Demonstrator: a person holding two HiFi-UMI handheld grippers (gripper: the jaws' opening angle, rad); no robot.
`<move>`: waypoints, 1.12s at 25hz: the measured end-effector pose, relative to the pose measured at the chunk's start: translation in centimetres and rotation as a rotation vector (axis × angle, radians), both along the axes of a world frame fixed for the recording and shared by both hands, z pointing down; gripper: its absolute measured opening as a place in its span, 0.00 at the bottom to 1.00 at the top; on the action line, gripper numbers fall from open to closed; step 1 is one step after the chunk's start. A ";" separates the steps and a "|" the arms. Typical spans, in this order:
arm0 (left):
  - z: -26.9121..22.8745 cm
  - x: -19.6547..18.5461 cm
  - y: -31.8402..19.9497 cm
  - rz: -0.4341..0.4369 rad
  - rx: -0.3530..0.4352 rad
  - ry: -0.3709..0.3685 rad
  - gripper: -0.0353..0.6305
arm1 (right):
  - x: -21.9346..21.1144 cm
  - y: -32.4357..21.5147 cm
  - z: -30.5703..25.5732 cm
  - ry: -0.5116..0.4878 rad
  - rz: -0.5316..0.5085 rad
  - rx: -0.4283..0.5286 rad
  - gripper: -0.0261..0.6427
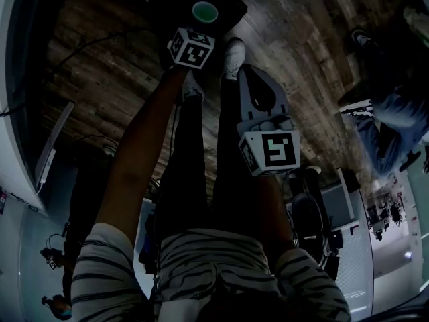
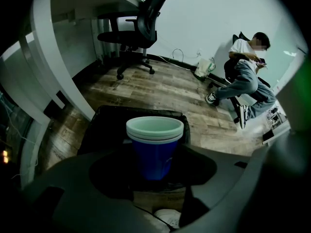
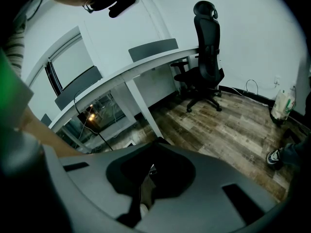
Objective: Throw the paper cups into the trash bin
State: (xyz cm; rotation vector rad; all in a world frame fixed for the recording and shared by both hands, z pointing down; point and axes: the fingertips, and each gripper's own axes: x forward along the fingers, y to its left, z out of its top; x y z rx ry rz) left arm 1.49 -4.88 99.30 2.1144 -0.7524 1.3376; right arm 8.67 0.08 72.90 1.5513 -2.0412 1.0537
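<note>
Two tools, left [image 2: 155,173] and right [image 3: 144,191]; at least two nested cups [image 2: 154,142]; one bin [image 2: 104,123]; one counter [image 3: 146,68]; one empty office chair [image 2: 133,33]; one seated person [image 2: 245,74].

The person wears a short-sleeved shirt [image 1: 201,260] with dark and pale stripes, dark trousers [image 1: 201,159] and white shoes [image 1: 233,56]. The left gripper [image 1: 200,28] and right gripper [image 1: 250,74] are smooth grey, each with a cube [image 1: 271,151] of black-and-white square markers.

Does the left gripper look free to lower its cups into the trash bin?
Probably yes: the left gripper holds the stacked blue cups over the trash bin, whose mouth is open, with nothing visible between.
</note>
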 end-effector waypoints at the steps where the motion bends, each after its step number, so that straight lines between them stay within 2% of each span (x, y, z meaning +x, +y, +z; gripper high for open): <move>1: 0.2 -0.1 0.0 0.002 0.003 0.001 0.47 | -0.1 0.1 0.0 0.000 0.001 -0.001 0.05; 12: 0.5 -0.3 -0.1 -0.014 -0.004 -0.015 0.48 | 0.2 0.2 0.0 -0.002 0.000 -0.005 0.05; 28: -1.3 0.3 -0.9 -0.051 0.010 0.007 0.47 | 0.4 -0.1 -0.6 0.002 0.006 0.004 0.05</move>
